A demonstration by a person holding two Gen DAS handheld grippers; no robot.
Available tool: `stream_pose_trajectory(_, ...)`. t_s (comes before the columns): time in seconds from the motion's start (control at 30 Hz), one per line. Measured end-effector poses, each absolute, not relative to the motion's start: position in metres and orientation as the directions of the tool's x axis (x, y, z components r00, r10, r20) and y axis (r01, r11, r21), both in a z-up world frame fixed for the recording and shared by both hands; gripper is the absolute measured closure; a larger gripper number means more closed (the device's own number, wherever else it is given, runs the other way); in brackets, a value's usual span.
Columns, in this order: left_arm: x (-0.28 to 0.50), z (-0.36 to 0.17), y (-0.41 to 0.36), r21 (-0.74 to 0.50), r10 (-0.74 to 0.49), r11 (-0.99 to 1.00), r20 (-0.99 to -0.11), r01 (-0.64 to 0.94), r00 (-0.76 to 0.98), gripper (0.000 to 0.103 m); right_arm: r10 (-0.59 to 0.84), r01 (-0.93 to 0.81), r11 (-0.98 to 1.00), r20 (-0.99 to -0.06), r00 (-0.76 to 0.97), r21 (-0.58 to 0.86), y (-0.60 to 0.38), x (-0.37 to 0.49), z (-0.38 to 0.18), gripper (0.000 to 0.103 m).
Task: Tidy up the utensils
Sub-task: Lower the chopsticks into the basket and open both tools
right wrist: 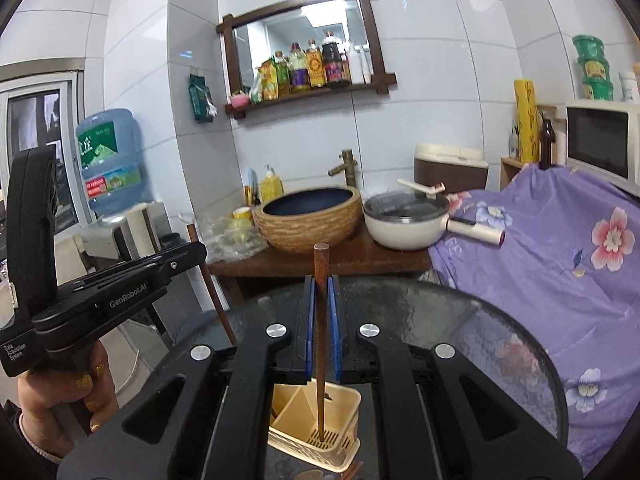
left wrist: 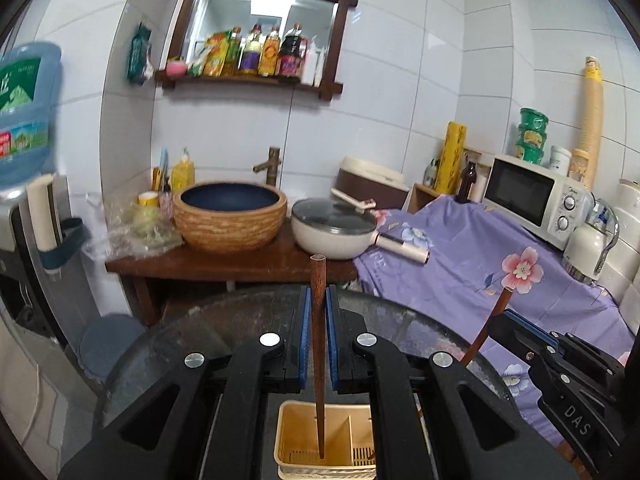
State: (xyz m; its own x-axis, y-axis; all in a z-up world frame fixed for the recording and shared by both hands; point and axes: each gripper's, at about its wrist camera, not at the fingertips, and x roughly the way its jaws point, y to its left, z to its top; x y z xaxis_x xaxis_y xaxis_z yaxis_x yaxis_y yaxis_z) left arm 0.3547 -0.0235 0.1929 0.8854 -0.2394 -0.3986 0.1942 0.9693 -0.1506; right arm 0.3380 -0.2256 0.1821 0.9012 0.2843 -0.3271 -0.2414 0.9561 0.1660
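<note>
Both grippers hover above the yellow basket (left wrist: 326,438): the left gripper (left wrist: 319,300) clamps one upright brown chopstick (left wrist: 318,356), its tip inside the basket; the right gripper (right wrist: 321,292) pinches another chopstick (right wrist: 321,344) likewise.

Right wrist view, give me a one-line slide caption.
Right gripper, jaws shut on a brown wooden chopstick, holds it upright above a cream plastic utensil caddy on a round glass table.
</note>
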Motion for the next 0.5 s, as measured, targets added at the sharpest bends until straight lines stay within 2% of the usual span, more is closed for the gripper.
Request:
stream_pose_trajectory(0.23, 0.363, 0.151, -0.028, -0.137, -0.227, 0.973, -0.462, 0.184, 0.857, 0.096, 0.279, -0.226, 0.957, -0.373, 0.885, 0.181, -0.227, 0.347, 0.148, 0.096)
stream_pose_trajectory(0.5, 0.368, 0.133, -0.030, -0.135, -0.222, 0.975, -0.503, 0.178, 0.835, 0.096, 0.274, -0.212, 0.958, -0.389, 0.880, 0.194, -0.229, 0.350, 0.138, 0.096)
